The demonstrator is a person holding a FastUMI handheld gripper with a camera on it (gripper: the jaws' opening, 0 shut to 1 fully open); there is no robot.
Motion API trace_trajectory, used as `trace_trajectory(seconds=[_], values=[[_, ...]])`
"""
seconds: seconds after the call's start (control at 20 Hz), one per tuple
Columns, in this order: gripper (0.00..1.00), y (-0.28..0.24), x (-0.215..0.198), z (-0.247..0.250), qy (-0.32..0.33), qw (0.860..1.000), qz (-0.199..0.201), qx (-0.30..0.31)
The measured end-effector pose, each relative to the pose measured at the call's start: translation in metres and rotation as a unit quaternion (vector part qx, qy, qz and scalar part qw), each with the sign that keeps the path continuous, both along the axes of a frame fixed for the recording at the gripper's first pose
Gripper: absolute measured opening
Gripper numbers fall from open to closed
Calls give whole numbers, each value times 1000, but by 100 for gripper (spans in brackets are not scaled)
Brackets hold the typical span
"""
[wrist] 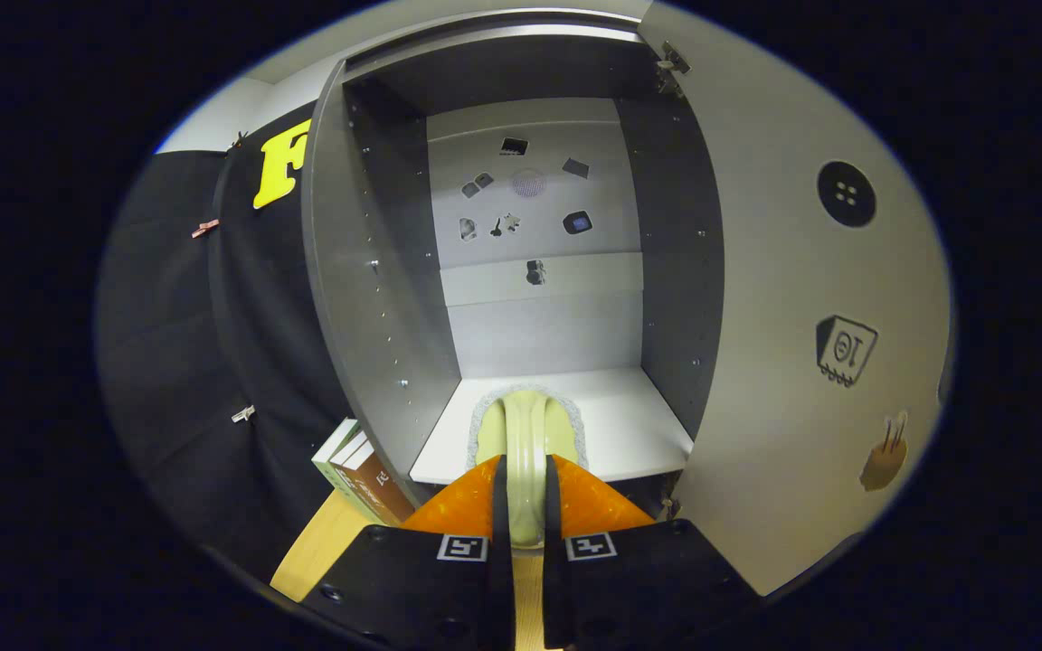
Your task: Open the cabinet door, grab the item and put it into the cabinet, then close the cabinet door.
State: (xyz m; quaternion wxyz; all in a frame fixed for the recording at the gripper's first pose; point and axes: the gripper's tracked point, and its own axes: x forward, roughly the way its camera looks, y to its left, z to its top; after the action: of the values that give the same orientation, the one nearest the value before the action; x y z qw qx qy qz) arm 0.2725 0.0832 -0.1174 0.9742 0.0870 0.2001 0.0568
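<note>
Filling the centre of the frame, a grey cabinet (376,271) with matte laminate walls dotted with peg holes is standing open, its smooth door (801,298) swung out to the right and carrying small stickers, while more stickers are dotting the pale back panel. At lower centre the gripper (521,493) is holding its jaws clamped on a pale green, glossy, rounded item (525,429), which is reaching over the cabinet's flat white shelf (629,425). Books (360,475) are standing on the light wooden desk (322,547) at lower left, just beside the cabinet wall.
</note>
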Motion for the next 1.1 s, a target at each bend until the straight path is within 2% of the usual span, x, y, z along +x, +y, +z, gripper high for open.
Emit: trace_trajectory(seconds=[0.45, 0.7, 1.1], values=[[16, -19, 76, -25, 15, 1000, -26, -3], [17, -24, 116, -63, 52, 998, -20, -32], [16, -7, 170, -125, 117, 992, -9, -37]])
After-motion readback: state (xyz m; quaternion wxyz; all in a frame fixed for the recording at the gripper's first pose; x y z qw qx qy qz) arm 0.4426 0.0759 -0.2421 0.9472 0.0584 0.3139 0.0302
